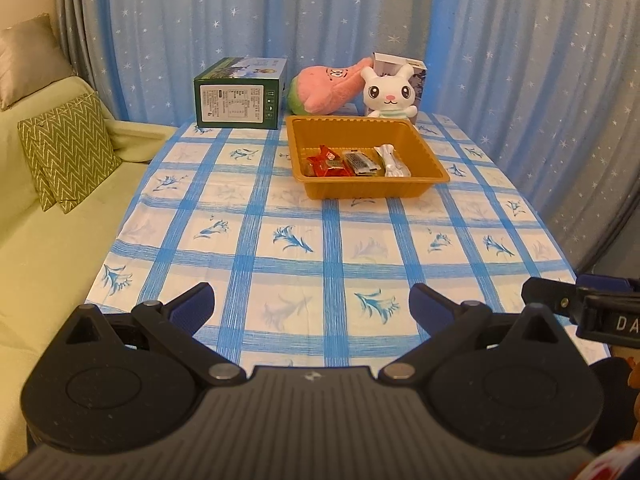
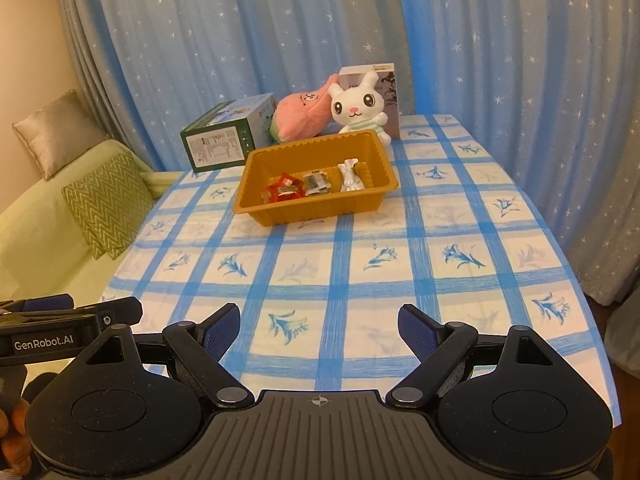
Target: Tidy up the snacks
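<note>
At the far end of the table (image 1: 304, 264), in the orange plastic tray (image 1: 430, 152), we see three wrapped snacks in a row: a red packet (image 1: 326, 162) on the left, a dark one (image 1: 360, 162) in the middle, and a silver one (image 1: 392, 160) on the right. Behind the tray sit a green box (image 1: 240, 94), a pink plush (image 1: 328, 86), and a white rabbit plush (image 1: 390, 92) in front of a pale carton (image 2: 386, 92). Our left gripper (image 1: 311, 304) and right gripper (image 2: 319, 326) hover over the near edge of the blue checked cloth, both with jaws spread wide and holding nothing. A sofa with cushions (image 1: 68, 152) stands left of the table.
</note>
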`<state>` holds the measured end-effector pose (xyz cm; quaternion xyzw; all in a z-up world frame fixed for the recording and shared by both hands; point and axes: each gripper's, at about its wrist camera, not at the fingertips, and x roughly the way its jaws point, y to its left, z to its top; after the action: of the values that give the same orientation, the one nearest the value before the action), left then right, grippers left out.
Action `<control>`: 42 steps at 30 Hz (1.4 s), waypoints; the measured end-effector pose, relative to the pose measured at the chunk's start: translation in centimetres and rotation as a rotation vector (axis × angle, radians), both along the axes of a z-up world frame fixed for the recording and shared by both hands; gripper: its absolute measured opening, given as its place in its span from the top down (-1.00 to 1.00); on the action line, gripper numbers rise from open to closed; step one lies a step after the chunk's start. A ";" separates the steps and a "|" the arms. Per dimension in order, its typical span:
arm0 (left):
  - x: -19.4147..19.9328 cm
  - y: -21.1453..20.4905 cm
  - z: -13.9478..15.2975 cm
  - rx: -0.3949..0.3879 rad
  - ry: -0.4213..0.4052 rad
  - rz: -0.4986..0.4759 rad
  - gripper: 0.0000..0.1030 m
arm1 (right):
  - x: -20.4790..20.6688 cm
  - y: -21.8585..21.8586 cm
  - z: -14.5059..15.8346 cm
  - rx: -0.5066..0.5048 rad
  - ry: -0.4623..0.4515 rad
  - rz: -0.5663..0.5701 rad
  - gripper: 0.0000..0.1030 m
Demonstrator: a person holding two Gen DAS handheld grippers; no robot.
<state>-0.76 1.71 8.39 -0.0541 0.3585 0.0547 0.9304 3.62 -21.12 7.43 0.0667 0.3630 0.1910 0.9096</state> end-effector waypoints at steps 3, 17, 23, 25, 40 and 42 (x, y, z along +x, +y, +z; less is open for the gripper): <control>-0.4 -0.2 0.0 0.002 -0.002 -0.013 -1.00 | -0.7 0.1 0.0 -0.021 -0.002 0.009 -0.66; -0.9 -0.6 -0.4 0.010 0.018 -0.026 -1.00 | -1.6 -0.1 -0.3 -0.027 0.008 0.016 -0.66; -0.9 -0.6 -0.2 0.013 0.015 -0.025 -1.00 | -1.5 -0.2 -0.3 -0.025 0.006 0.013 -0.66; -0.9 -0.6 -0.2 0.013 0.015 -0.025 -1.00 | -1.5 -0.2 -0.2 -0.022 0.005 0.011 -0.66; -0.9 -0.5 0.0 0.015 0.012 -0.028 -1.00 | -1.3 0.0 -0.1 -0.021 0.002 0.011 -0.66; -0.9 -0.5 0.1 0.015 0.011 -0.028 -1.00 | -1.4 0.0 -0.1 -0.020 0.003 0.011 -0.66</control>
<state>-1.63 1.18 8.45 -0.0421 0.3640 0.0447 0.9294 2.26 -21.10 7.32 0.0557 0.3667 0.1921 0.9086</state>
